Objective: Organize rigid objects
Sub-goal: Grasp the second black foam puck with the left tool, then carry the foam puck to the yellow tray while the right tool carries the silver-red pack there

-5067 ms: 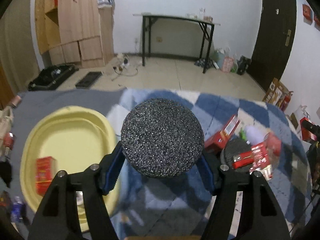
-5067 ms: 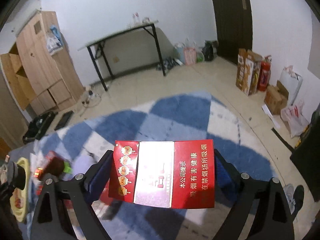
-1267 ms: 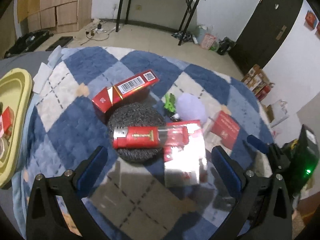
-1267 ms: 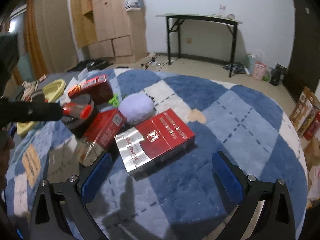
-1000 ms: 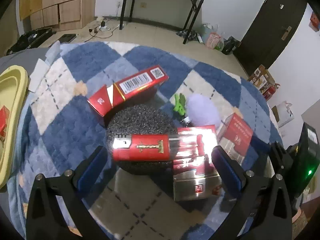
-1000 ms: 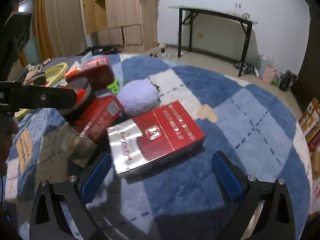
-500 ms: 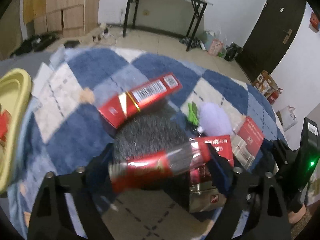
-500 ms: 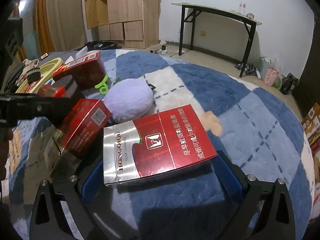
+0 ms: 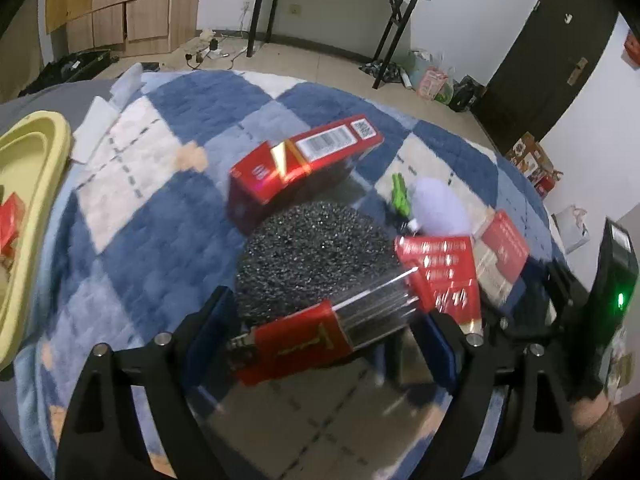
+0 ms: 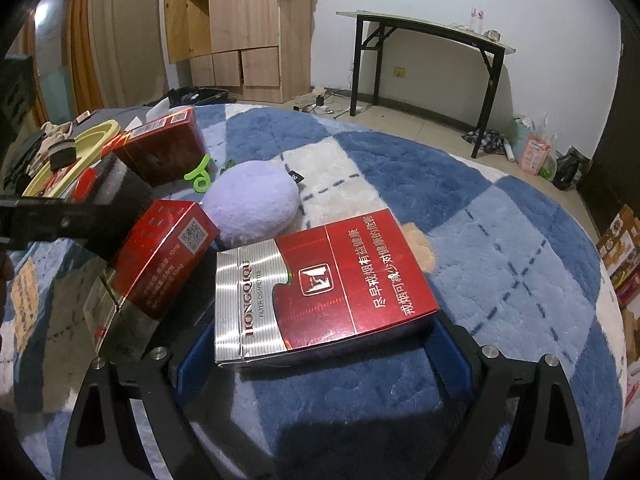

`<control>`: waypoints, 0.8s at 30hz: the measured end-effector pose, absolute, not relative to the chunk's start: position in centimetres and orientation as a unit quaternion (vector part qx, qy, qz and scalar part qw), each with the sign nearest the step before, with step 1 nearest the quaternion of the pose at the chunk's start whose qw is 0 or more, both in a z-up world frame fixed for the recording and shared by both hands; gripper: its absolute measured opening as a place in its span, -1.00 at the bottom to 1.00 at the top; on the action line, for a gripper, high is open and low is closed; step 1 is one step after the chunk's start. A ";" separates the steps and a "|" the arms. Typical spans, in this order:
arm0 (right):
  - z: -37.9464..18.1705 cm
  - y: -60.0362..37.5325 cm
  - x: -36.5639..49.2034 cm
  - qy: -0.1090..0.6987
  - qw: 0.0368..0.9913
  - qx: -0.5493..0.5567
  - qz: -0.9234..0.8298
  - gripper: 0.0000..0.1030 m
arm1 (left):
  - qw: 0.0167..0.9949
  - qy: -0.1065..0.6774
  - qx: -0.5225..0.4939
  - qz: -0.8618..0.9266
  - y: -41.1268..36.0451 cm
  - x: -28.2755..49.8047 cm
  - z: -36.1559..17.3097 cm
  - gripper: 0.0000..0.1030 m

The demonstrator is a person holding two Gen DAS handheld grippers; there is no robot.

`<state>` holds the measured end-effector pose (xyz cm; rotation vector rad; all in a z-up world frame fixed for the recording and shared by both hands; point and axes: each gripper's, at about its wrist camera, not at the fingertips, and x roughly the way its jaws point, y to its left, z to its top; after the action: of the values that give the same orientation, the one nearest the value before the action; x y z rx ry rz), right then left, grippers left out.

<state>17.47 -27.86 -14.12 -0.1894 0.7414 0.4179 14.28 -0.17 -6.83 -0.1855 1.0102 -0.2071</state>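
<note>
The left gripper (image 9: pixel 324 320) is clamped endwise on a slim red-and-silver pack (image 9: pixel 304 344), which hangs tilted just over the near rim of the black sponge disc (image 9: pixel 312 248). Its jaws are opening a little, though both pads look to be touching the pack's ends. The right gripper (image 10: pixel 320 344) is unclenched and closing. The flat red-and-silver pack (image 10: pixel 320 280) lies between its jaws on the rug, on the far side of the disc from the yellow tray (image 9: pixel 36 152), and neither pad clearly presses on it yet.

To do this step well, I would firm up the left grip before carrying, because a tilted pack held by its short ends can pivot out. The right jaws should come in squarely on the two short ends and stay low, so that the soft pile does not tip the pack.

Against the disc leans another red pack (image 10: pixel 164 256), and a long red carton (image 9: pixel 304 156) lies just beyond the disc. A lilac puff (image 10: pixel 252 204) and a green clip (image 10: pixel 198 178) sit near it on the right-gripper side. The tray, well apart from the disc, already holds a red box and looks like the likely destination.

Everything rests on a plush blue-and-white chequered rug (image 9: pixel 160 240). Far beyond the disc are a tiled floor, a black-legged table (image 10: pixel 424 32), a wooden cupboard (image 10: pixel 240 20) and a dark door (image 9: pixel 536 52).
</note>
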 end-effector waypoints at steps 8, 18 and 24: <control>-14.1 -28.0 17.5 0.360 0.906 -0.091 0.202 0.81 | 0.861 0.494 -0.049 -0.112 0.8 12.4 -7.5 0.74; -14.2 -28.0 17.6 0.361 0.906 -0.088 0.202 0.81 | 0.855 0.492 0.002 -0.165 1.9 9.9 -7.1 0.76; -14.2 -28.1 17.5 0.360 0.907 -0.090 0.200 0.81 | 0.840 0.514 0.010 -0.174 1.1 10.0 -8.4 0.54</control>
<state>17.48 -28.05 -14.18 -0.1868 0.7425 0.4127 9.98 1.05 -8.36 0.0217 1.0873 -0.3686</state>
